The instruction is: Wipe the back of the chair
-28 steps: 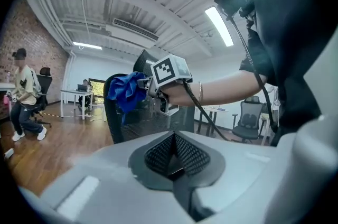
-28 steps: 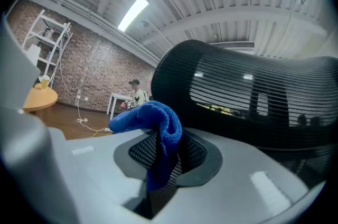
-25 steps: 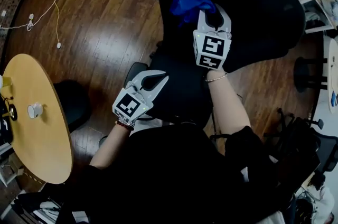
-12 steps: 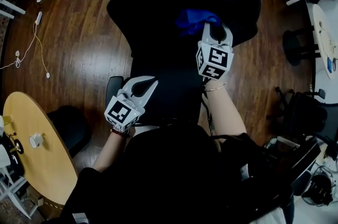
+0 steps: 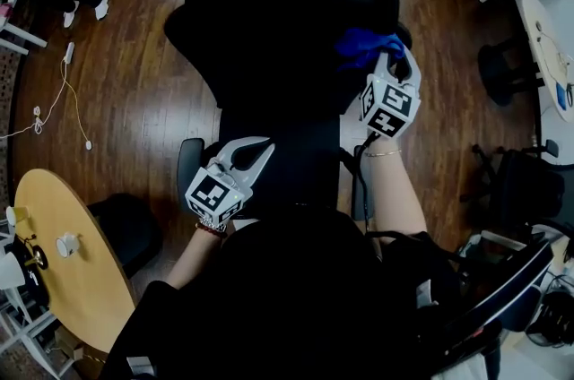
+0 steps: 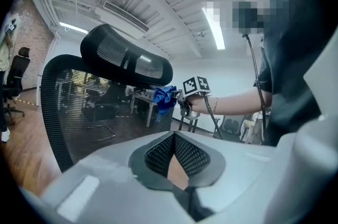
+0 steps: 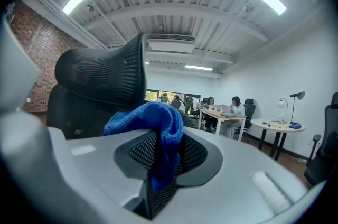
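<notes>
Your right gripper (image 5: pixel 395 57) clamps the limp blue microfibre cloth (image 5: pixel 363 45) mid-bunch, seemingly touching the black mesh chair back (image 5: pixel 278 2) at three o'clock; left gripper (image 5: pixel 258 147) closed, empty.

No text, brand, number or sign can be read. The marker cube (image 5: pixel 213 190) of the left gripper (image 5: pixel 258 143) and the marker cube (image 5: pixel 391 107) of the right gripper (image 5: pixel 397 57) bear only black-and-white square patterns, no characters.

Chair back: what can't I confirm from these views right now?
Whether the blue cloth touches the chair back: in the head view, the cloth and right gripper cover the contact; in the right gripper view, the cloth fills the foreground.
Dust on the chair back: too dark and fine in every view.
</notes>
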The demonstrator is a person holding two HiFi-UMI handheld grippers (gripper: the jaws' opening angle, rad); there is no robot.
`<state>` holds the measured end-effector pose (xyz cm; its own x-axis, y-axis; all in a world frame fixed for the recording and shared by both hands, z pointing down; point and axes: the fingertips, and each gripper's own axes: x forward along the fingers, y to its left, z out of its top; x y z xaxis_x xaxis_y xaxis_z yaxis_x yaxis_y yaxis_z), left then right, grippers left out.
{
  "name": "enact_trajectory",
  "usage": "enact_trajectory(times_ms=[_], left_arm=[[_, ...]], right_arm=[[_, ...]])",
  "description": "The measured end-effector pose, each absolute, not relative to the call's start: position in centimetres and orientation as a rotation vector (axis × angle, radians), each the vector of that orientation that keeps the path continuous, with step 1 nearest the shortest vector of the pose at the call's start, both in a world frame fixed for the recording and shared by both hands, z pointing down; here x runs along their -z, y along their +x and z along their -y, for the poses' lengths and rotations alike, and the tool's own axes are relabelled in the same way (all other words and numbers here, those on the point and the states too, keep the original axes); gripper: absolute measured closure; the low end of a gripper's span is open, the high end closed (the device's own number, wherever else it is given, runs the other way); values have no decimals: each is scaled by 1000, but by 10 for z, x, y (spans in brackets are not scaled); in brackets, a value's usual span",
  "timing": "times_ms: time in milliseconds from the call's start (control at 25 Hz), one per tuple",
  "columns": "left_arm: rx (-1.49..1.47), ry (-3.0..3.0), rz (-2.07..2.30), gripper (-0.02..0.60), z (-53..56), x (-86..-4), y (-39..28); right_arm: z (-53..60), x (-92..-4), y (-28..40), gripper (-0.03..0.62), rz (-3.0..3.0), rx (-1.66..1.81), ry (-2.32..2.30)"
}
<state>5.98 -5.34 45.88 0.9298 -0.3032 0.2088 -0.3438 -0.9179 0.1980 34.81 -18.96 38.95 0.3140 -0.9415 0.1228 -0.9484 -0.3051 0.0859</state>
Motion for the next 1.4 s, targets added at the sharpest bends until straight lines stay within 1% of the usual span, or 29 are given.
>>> enact_trajectory(times_ms=[200, 400, 480, 560, 680, 880, 1000, 1120, 1280, 1400], left_arm=[[-256, 2875, 495, 577, 33, -450, 64], [-208, 2854, 616, 577, 34, -442, 43], [-193, 2862, 633, 577, 33, -438, 40], [-178, 2855, 656, 577, 33, -436, 38], [-140, 2823, 687, 577, 31, -429, 33], [-120, 2798, 757, 577, 22, -419, 5], [-108, 2757, 884, 577, 25, -417, -28], [-66, 2666, 1060, 577, 25, -416, -76], [-77, 2564, 1197, 577, 16, -427, -135], [-71, 2525, 1229, 577, 12, -435, -163]], right_arm=[[176, -392, 374, 510, 1710, -104, 2459], [169, -395, 393, 511, 1626, -233, 2577], [163, -392, 393, 513, 1622, -257, 2600], [162, -386, 378, 513, 1682, -245, 2576], [171, -388, 325, 513, 1875, -214, 2426], [203, -416, 194, 513, 2139, -217, 2100], [232, -422, 116, 513, 2278, -217, 1934], [262, -422, 53, 513, 2371, -184, 1815], [290, -420, -21, 514, 2470, -222, 1690], [301, -420, -52, 516, 2462, -228, 1722]])
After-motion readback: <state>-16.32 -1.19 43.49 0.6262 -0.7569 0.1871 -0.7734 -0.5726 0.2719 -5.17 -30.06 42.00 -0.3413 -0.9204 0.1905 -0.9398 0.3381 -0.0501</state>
